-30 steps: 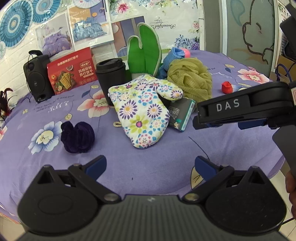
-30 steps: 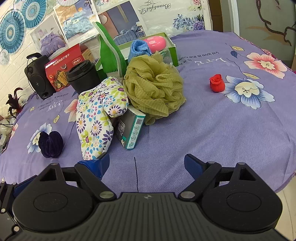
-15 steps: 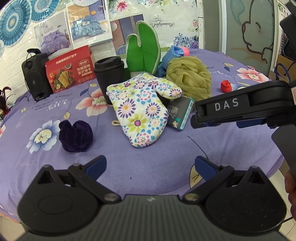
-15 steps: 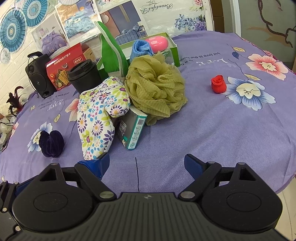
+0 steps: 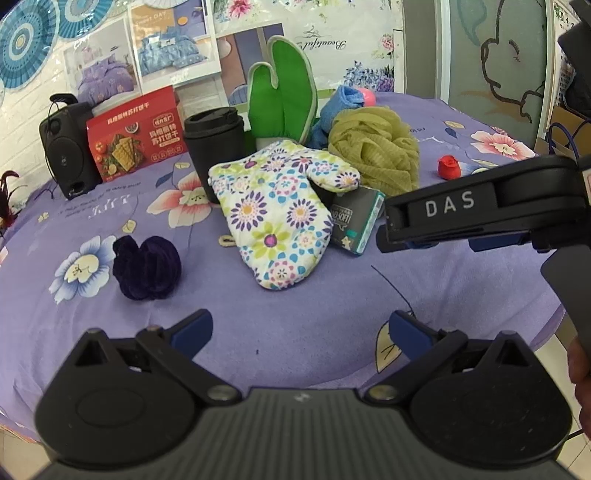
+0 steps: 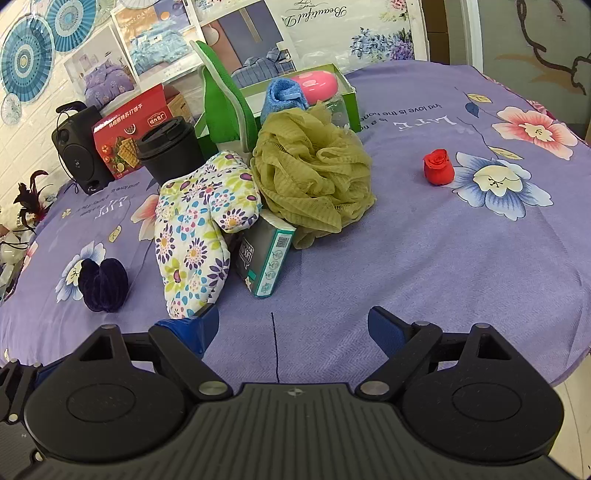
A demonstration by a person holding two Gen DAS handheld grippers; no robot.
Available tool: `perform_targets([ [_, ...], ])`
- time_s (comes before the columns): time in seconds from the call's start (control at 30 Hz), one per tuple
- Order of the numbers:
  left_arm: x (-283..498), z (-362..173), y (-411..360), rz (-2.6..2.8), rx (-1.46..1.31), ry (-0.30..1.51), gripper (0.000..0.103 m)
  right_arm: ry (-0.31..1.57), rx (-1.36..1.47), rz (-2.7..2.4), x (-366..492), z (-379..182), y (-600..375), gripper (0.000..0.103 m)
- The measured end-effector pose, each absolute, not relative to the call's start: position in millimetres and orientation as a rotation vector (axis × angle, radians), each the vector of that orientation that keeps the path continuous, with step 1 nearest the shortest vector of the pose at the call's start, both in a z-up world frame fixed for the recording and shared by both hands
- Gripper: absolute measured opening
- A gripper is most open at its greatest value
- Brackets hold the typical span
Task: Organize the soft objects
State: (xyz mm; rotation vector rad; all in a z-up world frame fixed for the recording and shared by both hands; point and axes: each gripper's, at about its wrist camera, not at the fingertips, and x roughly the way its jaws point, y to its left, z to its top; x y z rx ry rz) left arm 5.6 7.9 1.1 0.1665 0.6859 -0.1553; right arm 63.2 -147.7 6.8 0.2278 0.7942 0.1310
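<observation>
Both the left gripper (image 5: pixel 300 332) and right gripper (image 6: pixel 293 326) hover with jaws spread, empty. Ahead of them lies the floral oven mitt (image 5: pixel 279 214), touching a box (image 6: pixel 264 256) reading "SOFT". The right gripper's side reads "DAS".

"DAS" in white on the right tool's (image 5: pixel 436 236) black side. "SOFT" on the small green-edged box (image 6: pixel 264 258). "Beautiful", inverted, on the wall poster (image 6: pixel 314 13). Red box (image 5: pixel 135 134): Chinese characters, unread.
</observation>
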Motion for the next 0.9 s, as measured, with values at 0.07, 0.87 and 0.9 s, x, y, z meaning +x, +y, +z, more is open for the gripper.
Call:
perform_targets([
  [0.07, 5.6, 0.9, 7.6, -0.158, 0.166, 0.686, 0.101, 0.794, 0.228, 0.131, 63.4, 6.8, -147.4, 0.075],
  [0.87, 12.7, 10.0, 19.3, -0.155, 0.120, 0.652, 0.101, 0.724, 0.255, 0.124, 61.8, 13.8, -156.3, 0.075],
  [0.9, 11.3, 10.6, 19.5, -0.161, 0.118, 0.647, 0.101, 0.701, 0.254, 0.121, 59.6, 16.4, -156.4, 0.075],
])
